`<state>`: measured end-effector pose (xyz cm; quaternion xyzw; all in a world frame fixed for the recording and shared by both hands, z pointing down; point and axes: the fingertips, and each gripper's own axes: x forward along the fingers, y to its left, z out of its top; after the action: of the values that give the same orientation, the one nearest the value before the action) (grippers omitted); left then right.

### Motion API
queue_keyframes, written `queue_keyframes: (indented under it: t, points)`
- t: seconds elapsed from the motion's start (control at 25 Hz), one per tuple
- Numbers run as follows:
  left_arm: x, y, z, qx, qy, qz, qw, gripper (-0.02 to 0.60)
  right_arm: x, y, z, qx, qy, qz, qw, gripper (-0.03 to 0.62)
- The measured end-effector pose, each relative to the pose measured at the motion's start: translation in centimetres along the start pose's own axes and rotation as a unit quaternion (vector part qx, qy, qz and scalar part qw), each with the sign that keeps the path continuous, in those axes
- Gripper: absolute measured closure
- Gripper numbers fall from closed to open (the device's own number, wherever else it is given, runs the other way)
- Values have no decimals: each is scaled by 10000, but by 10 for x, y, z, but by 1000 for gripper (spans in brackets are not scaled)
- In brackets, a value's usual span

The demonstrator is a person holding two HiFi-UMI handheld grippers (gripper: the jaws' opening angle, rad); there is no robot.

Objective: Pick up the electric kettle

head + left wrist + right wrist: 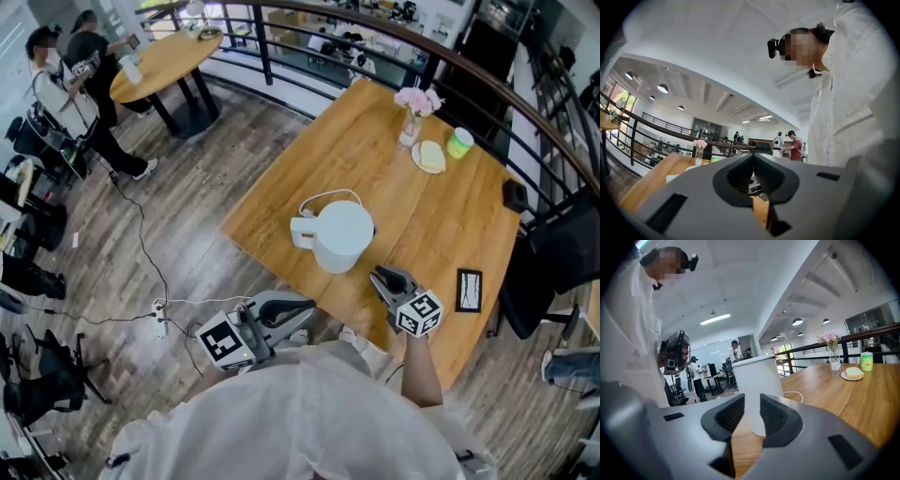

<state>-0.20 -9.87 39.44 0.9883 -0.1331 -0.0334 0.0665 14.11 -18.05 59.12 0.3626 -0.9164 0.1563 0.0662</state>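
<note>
The white electric kettle (342,234) stands near the front edge of the wooden table (281,187), handle to the left, with a white cord (323,197) looped behind it. My right gripper (377,275) hovers low over the table just right of the kettle. In the right gripper view the kettle (757,380) rises straight ahead beyond the right gripper (752,401), whose jaws stand a narrow gap apart with nothing between them. My left gripper (305,305) is off the table's front corner, close to my body. In the left gripper view the left gripper (753,158) is shut and empty.
At the table's far end stand a vase of pink flowers (412,108), a plate (429,157) and a green cup (459,142). A black framed tablet (468,289) lies right of my right gripper. A dark railing (525,103) curves behind; cables and a power strip (159,319) lie on the floor.
</note>
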Motion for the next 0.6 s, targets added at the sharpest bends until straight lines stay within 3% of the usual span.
queue_keyframes:
  t: [0.24, 0.28, 0.4, 0.6]
  points:
    - [4, 3, 2, -18, 16, -86, 10000, 574, 6, -3, -2, 170, -141, 151, 9996, 135]
    - [4, 3, 2, 4, 17, -108, 9999, 574, 7, -4, -4, 214, -173, 166, 9995, 98]
    - [7, 3, 0, -42, 69, -143, 9999, 574, 9, -10, -6, 264, -242, 194, 9992, 46]
    - [8, 3, -2, -124, 149, -88, 9998, 574, 20, -16, -6, 32, -83, 301, 9995, 31]
